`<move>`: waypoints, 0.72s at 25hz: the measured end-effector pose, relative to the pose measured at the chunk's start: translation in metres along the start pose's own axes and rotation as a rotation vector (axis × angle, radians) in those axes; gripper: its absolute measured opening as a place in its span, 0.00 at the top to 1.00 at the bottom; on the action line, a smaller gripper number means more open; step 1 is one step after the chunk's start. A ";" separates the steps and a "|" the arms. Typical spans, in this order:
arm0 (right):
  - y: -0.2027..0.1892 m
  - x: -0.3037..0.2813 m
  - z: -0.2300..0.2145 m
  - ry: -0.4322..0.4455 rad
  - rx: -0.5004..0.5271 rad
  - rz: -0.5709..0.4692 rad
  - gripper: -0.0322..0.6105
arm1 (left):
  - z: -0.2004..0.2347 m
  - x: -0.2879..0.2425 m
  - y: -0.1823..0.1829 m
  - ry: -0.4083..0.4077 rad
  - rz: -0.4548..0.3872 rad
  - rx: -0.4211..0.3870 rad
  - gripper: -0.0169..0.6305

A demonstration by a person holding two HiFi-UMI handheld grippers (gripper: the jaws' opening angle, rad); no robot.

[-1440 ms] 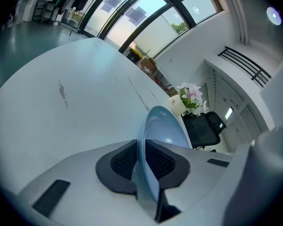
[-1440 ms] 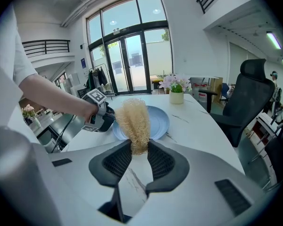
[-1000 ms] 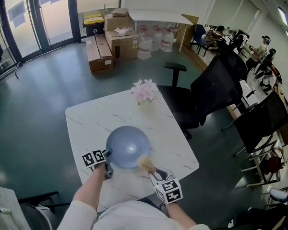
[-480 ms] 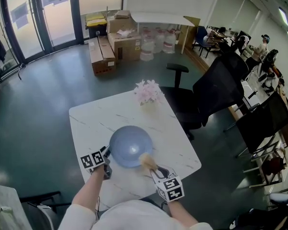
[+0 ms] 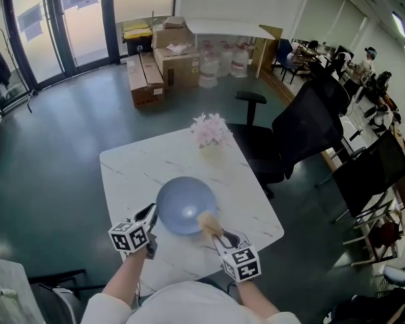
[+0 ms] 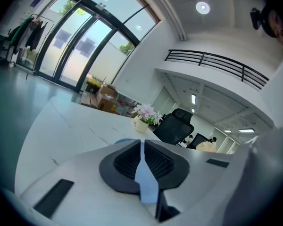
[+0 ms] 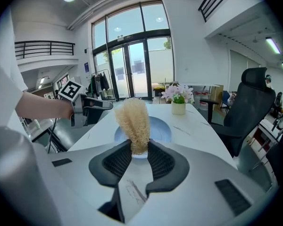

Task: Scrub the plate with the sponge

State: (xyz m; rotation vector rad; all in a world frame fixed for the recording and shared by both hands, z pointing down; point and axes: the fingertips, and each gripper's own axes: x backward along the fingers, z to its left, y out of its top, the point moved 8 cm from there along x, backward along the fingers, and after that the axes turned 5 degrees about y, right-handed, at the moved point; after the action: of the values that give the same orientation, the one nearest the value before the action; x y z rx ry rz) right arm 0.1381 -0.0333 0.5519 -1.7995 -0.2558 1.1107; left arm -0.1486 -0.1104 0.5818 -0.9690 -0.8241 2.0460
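Your left hand-held gripper (image 6: 142, 166) is closing its jaws on the rim of the blue plate (image 5: 185, 205), which sits on the white marble worktop (image 5: 131, 171). Your right hand-held gripper (image 7: 140, 152) clamps the sponge (image 7: 133, 121) above the plate. Flowers (image 5: 210, 129) stand beyond, and cardboard boxes (image 5: 169, 59) sit on the green floor (image 5: 47, 133).

At the far edge of the white marble-look table (image 5: 131, 171), a small pot of pink flowers (image 5: 209, 130). Just past the table's right corner, a black office chair (image 5: 304, 127). Further back on the dark green floor (image 5: 47, 147), stacked cardboard boxes (image 5: 165, 59) beside clear water jugs (image 5: 219, 59). Along the far left, tall glass doors (image 5: 54, 19). At far right, seated people (image 5: 372, 63) among more dark chairs.
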 end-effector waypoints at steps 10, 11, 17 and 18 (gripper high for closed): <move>0.010 0.006 0.010 0.000 -0.003 -0.053 0.77 | -0.031 0.045 0.007 -0.070 -0.079 -0.087 0.91; 0.011 0.007 0.011 0.002 -0.004 -0.062 0.77 | -0.032 0.050 0.008 -0.068 -0.088 -0.090 0.91; 0.014 0.011 0.021 0.003 -0.001 -0.104 0.77 | -0.042 0.079 0.008 -0.066 -0.135 -0.117 0.91; 0.013 0.011 0.023 0.002 -0.003 -0.109 0.77 | -0.044 0.082 0.006 -0.069 -0.137 -0.124 0.91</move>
State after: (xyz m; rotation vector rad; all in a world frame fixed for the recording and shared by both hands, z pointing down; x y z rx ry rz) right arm 0.1226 -0.0192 0.5321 -1.7680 -0.3500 1.0319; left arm -0.1528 -0.0370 0.5242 -0.8872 -1.0363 1.9384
